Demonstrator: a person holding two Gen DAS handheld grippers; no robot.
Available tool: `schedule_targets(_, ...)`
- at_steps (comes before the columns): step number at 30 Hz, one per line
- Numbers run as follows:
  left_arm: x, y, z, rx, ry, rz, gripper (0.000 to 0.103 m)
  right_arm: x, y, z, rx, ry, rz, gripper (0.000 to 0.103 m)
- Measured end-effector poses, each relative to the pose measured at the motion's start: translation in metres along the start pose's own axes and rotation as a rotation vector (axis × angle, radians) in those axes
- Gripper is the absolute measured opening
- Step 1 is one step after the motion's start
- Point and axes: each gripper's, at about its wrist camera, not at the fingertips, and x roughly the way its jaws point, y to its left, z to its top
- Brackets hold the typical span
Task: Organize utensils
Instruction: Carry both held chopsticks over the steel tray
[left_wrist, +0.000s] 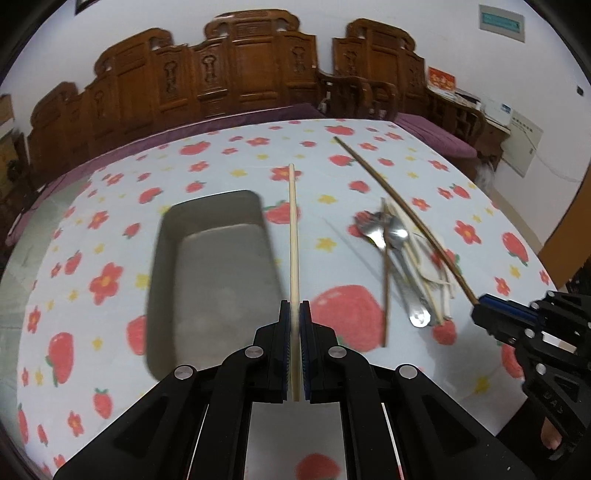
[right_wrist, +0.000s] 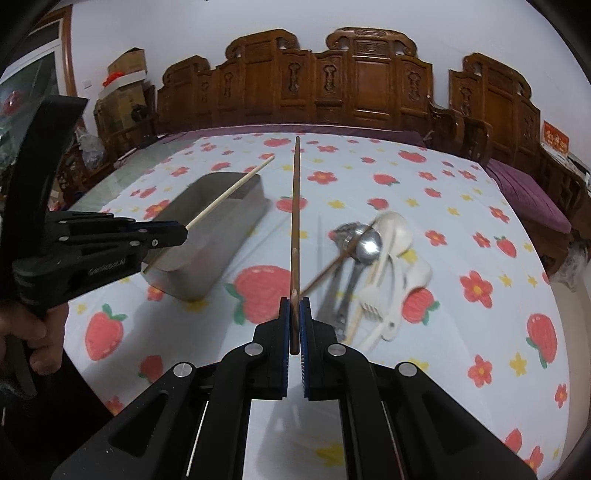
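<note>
While jaws clamp pale chopstick (left_wrist: 293, 236) and dark chopstick (right_wrist: 295, 221) at frame centre: mid-transfer, next lowering into grey tray (left_wrist: 214, 273), centre left.

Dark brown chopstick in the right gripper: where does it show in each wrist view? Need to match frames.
Left wrist: dark brown chopstick runs diagonally across the right half, from the right gripper at the right edge up toward the table's far side.
Right wrist: centre, pointing straight up from the shut jaws.
Shared landmark: grey tray, left of the chopstick in both.
</note>
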Motion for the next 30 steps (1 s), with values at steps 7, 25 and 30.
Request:
schedule_targets(7, 0.007, 0.043, -0.003, -0.050, 0.022, 0.023, 0.004, 0.006, 0.022, 0.010, -0.034, 0.013, 0.013, 0.006)
schedule_targets(25, 0.031, 0.071, -0.003, -0.093, 0.045, -0.019, 0.004, 0.029, 0.047, 0.025, -0.067, 0.063, 0.025, 0.006)
schedule_targets(30, 0.016, 0.080, 0.001, -0.095, 0.004, -0.001, 0.006, 0.038, 0.058, 0.030, -0.061, 0.075, 0.049, 0.006)
